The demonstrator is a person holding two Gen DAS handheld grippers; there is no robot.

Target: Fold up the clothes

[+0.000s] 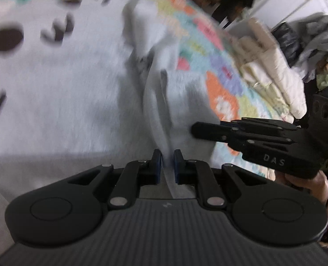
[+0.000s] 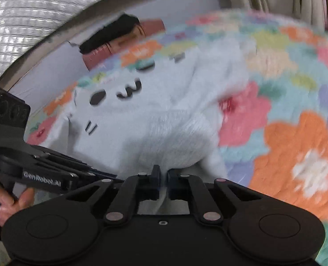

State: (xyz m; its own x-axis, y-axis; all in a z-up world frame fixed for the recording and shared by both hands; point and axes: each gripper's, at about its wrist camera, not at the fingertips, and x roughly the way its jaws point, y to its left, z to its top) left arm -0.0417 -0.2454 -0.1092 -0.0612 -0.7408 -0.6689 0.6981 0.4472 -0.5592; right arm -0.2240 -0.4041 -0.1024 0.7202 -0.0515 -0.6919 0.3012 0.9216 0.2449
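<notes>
Sweater fabric, pale grey and fuzzy, is pinched in both tools: the left gripper (image 1: 167,163) has its blue pads pressed together on a ridge of the cloth, and the right gripper (image 2: 162,178) is likewise clamped on a gathered edge close beside it. Beyond the pads the cat-face sweater (image 2: 155,115) spreads across a floral quilt (image 2: 296,146), its printed eyes and whiskers facing up and its body mostly flat, with a bunched fold running up the middle in the left wrist view. Folding looks barely begun, by my reading: one edge is lifted, no neat fold lies finished, and the sleeves and remaining halves are yet to be brought over. Open quilt lies to the right; a heap of cream bedding (image 1: 272,66) and other clutter crowds the bed's far edge.
</notes>
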